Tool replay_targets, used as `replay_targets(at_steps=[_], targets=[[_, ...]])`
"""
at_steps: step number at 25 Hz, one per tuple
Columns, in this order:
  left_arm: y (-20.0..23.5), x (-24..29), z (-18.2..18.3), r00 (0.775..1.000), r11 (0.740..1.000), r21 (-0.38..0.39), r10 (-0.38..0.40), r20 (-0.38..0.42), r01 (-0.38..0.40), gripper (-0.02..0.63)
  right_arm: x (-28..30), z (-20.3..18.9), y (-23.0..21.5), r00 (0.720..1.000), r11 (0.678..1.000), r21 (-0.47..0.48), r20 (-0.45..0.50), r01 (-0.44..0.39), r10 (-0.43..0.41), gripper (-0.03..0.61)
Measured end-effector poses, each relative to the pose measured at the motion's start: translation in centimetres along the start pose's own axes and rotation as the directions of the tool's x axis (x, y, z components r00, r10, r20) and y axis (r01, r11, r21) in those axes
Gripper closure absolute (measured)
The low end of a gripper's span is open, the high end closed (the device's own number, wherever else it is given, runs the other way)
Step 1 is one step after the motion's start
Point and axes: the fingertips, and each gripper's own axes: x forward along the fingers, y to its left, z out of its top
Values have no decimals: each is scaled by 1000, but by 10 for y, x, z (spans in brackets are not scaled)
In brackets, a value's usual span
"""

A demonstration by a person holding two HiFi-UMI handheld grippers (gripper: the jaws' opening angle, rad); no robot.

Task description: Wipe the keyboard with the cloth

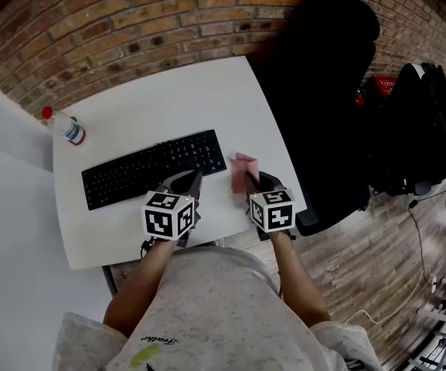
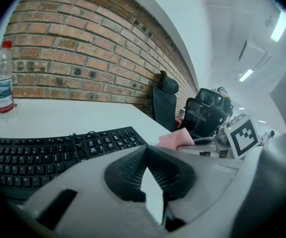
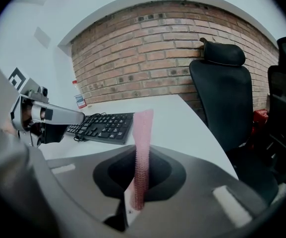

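Head view: black keyboard lies on white table, pink cloth just off its R end; left gripper view: left gripper jaw tips together, nothing btwn; right gripper view: right gripper clamped on cloth, standing upright.

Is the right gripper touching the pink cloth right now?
Touching. In the right gripper view, the right gripper has its jaws closed on the pink cloth, which stands upright, pinched between them.
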Motion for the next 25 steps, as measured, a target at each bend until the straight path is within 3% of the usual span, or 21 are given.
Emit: replay_targets(at_steps=[25], targets=[[47, -19, 8, 994, 992, -83, 95, 56, -90, 621, 46, 34, 27, 996, 995, -40, -21, -91, 90, 554]])
